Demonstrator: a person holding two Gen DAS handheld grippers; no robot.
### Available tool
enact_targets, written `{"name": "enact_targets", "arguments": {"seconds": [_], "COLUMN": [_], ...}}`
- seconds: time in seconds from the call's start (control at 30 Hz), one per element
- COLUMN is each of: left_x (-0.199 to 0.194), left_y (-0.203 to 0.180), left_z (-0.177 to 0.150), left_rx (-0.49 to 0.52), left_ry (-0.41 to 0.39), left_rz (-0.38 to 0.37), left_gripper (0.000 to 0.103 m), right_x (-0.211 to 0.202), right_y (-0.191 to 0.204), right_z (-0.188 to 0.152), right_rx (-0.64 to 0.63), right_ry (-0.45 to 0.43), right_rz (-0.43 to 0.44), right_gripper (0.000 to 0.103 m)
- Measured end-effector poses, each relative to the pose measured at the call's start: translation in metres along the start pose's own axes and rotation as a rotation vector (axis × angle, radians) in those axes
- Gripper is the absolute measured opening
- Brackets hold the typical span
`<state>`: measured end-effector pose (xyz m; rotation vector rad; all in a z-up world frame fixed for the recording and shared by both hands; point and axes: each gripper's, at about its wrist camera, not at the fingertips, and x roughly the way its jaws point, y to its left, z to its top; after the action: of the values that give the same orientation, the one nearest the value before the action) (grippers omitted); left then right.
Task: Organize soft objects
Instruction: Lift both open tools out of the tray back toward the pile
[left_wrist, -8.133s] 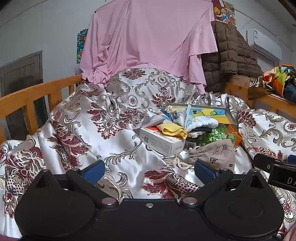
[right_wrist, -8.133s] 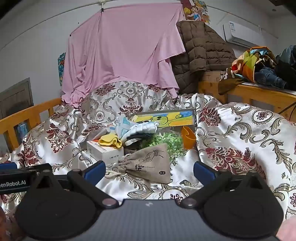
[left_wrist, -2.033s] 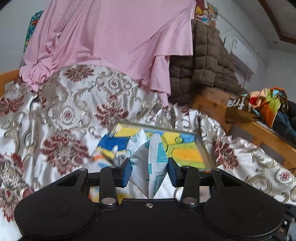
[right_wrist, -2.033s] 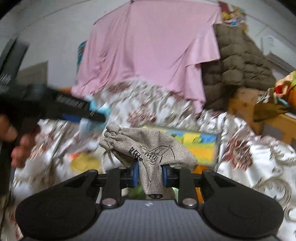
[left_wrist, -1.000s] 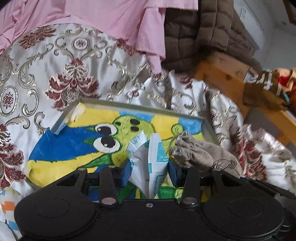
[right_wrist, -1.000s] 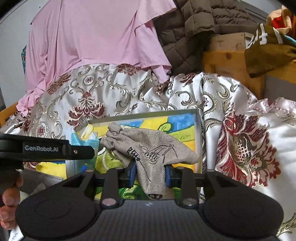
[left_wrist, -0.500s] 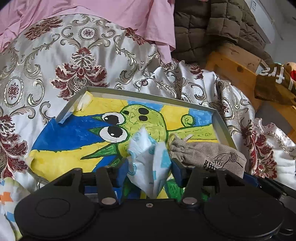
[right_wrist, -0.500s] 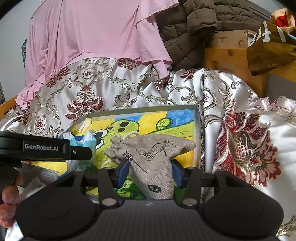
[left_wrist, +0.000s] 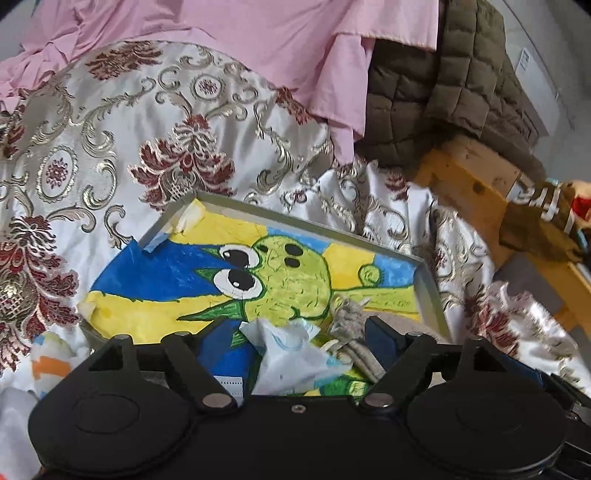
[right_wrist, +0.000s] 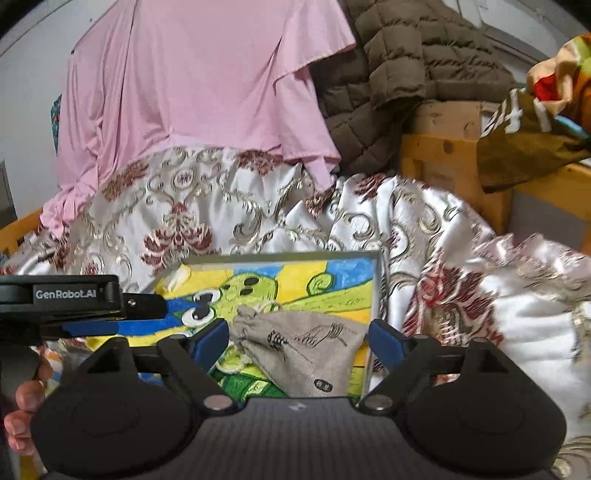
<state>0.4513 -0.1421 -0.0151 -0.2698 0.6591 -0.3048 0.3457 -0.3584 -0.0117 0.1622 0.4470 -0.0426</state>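
Observation:
A painted tray (left_wrist: 428, 291) with a green cartoon figure lies on the bedspread. A white and blue tissue pack (left_wrist: 291, 362) rests in its near part. It sits between the widely spread blue pads of my left gripper (left_wrist: 295, 341), whose jaws are opening and do not touch it. Right beside it lies a grey drawstring bag (right_wrist: 314, 354), its mouth toward the pack. My right gripper (right_wrist: 297, 338) is opening too, and its pads stand clear of the bag on both sides. The tray's far rim (right_wrist: 280, 255) shows in the right wrist view.
A silky floral bedspread (left_wrist: 110, 147) covers the bed. Behind it hang a pink cloth (right_wrist: 192, 92) and a brown quilted jacket (right_wrist: 406, 66). A wooden bed frame (right_wrist: 443, 162) carries colourful clothes on the right. A person's hand (right_wrist: 26, 406) holds the left gripper's body (right_wrist: 70, 297).
Both grippers have spread their jaws and let go. The tissue pack and the grey bag now lie loose in the tray. Both grippers have lifted slightly.

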Motion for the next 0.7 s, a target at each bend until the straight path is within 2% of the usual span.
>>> {"name": "enact_targets", "arguments": {"seconds": [0.2, 0.27, 0.33, 0.57, 0.7], "left_x": [-0.047, -0.067, -0.090, -0.169, -0.210], "left_y": [-0.005, -0.008, -0.011, -0.016, -0.015], "left_z": [-0.002, -0.003, -0.006, -0.022, -0.035], "left_rx": [-0.014, -0.006, 0.000, 0.064, 0.090], "left_ry": [-0.090, -0.131, -0.173, -0.294, -0.337], "left_rz": [-0.010, -0.007, -0.010, -0.028, -0.032], "left_gripper": [0.085, 0.092, 0.095, 0.102, 0.102], "right_x": [-0.051, -0.072, -0.089, -0.150, -0.180], "right_y": [0.000, 0.003, 0.007, 0.031, 0.046], "right_z": [0.015, 0.019, 0.023, 0.012, 0.002], "right_rx": [0.025, 0.020, 0.018, 0.009, -0.003], "right_ry": [-0.083, -0.119, -0.152, -0.246, -0.300], "right_rz": [0.000, 0.000, -0.002, 0.008, 0.011], "right_gripper": [0.097, 0.100, 0.103, 0.103, 0.103]}}
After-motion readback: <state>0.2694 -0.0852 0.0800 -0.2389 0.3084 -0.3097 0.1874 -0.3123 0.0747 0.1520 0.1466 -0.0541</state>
